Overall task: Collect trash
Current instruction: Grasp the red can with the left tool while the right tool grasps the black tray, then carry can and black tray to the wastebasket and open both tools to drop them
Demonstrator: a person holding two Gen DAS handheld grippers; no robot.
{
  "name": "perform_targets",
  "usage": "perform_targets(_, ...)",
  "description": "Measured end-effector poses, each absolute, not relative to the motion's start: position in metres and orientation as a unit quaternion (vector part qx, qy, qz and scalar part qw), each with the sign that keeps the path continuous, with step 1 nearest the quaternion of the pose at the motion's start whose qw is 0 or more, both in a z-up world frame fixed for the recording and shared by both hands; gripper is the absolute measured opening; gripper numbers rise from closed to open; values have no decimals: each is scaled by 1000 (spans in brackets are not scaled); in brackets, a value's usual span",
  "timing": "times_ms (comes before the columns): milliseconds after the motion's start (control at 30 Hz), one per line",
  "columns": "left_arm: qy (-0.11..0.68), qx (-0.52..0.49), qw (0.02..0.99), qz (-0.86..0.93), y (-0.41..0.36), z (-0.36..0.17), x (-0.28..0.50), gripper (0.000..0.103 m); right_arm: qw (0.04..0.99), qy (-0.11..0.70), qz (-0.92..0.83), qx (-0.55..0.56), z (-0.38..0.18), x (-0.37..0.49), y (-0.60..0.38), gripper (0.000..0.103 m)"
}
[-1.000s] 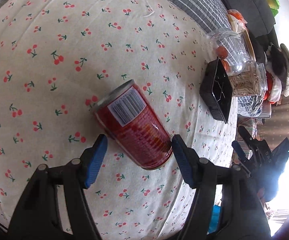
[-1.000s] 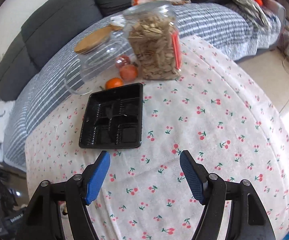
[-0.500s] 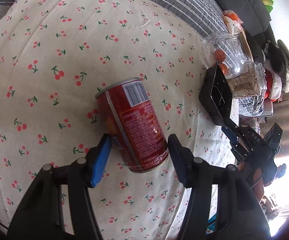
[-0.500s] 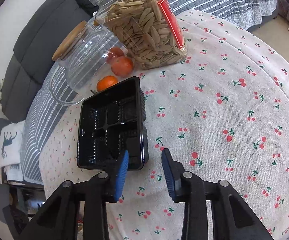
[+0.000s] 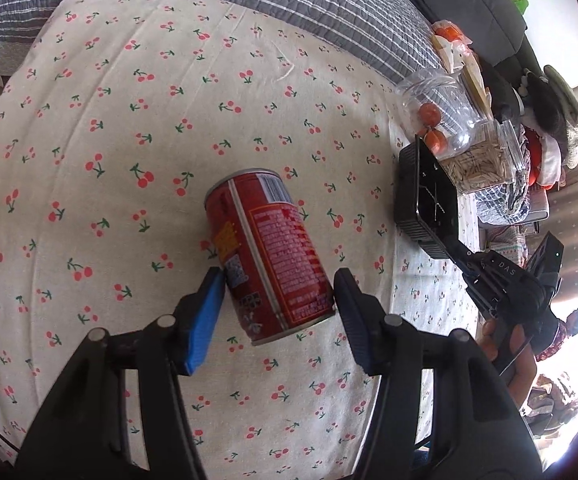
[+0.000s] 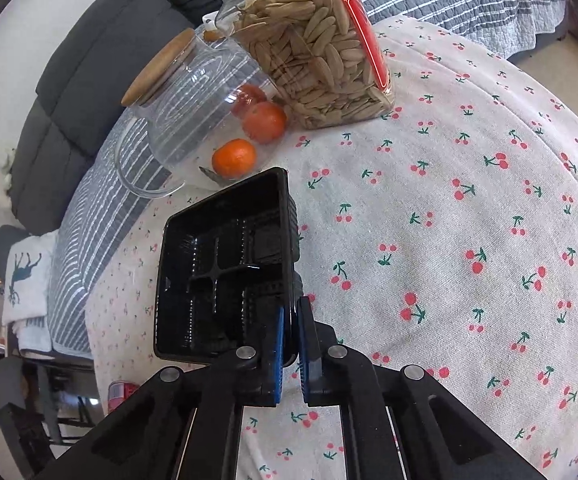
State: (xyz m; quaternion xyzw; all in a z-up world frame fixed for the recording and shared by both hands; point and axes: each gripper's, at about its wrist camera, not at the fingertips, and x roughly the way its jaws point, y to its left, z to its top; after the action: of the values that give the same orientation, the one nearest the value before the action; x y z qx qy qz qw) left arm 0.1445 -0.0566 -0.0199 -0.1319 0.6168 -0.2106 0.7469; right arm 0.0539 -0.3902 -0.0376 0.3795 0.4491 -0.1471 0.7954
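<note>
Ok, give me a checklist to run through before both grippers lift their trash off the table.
1. Right gripper shut on black tray wall: ok.
2. Tray's far end clear of the oranges and glass jar: ok.
3. Red can between left gripper pads: ok.
4. Left pads pressing the can firmly: cannot tell.
5. Can upright: not ok, it lies tilted on the tablecloth.
6. Trash bin in view: not ok.

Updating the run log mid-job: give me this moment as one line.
left hand-held gripper: pads on lying red can | right hand-held gripper: shut on black tray rim, tray tilted | cloth: jars, oranges untouched
</note>
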Motion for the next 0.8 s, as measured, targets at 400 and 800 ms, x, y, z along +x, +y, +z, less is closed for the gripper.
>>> perform_targets(400,591,-129,773,-192,-3,-7,152,56,839,431,-109,313,-3,61,-347,6)
perform_targets(800,560,-175,791,-175,117,24,143,56,861,428,-72,265,10,65,-298,6)
